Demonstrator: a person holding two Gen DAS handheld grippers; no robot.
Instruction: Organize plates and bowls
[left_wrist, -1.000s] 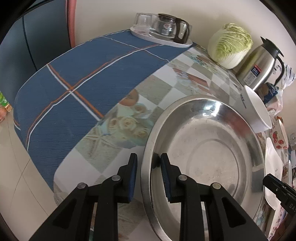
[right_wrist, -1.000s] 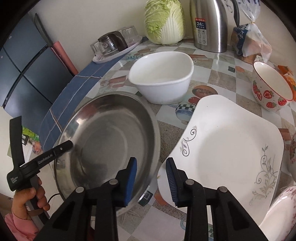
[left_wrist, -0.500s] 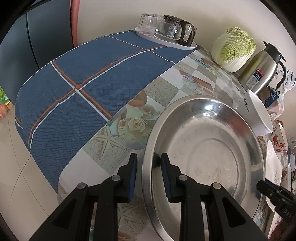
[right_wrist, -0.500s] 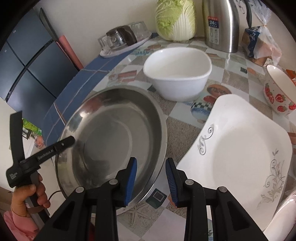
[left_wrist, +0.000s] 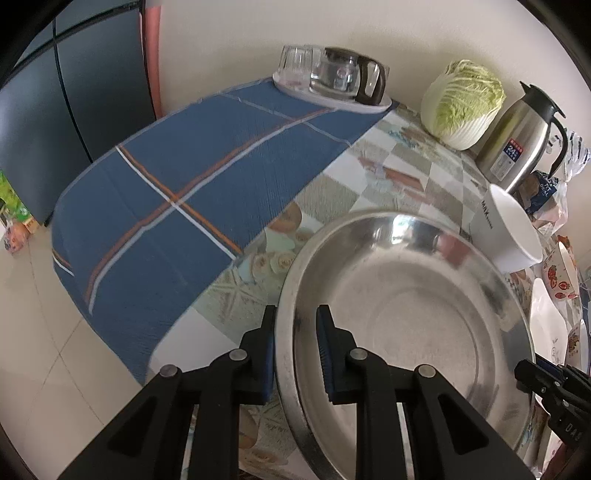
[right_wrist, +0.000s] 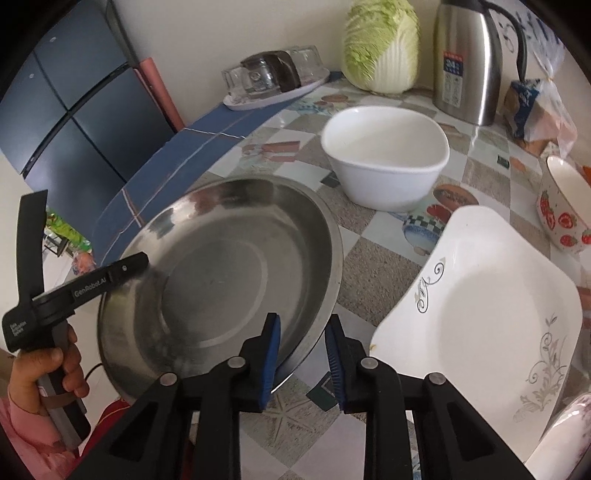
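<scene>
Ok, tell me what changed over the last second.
The steel basin has slid away from the square plate. Both grippers kept their place on its rim: left gripper with a finger either side, right gripper straddling the opposite edge. The white bowl, strawberry bowl and plate stayed put.

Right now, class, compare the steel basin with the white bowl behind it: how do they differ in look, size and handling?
The steel basin is shiny grey metal; the white bowl is matte white. The basin is round, wide and shallow; the bowl is smaller, deeper and squarish. The left gripper and right gripper each straddle the basin's rim; nothing touches the bowl. Both are upright and empty.
</scene>
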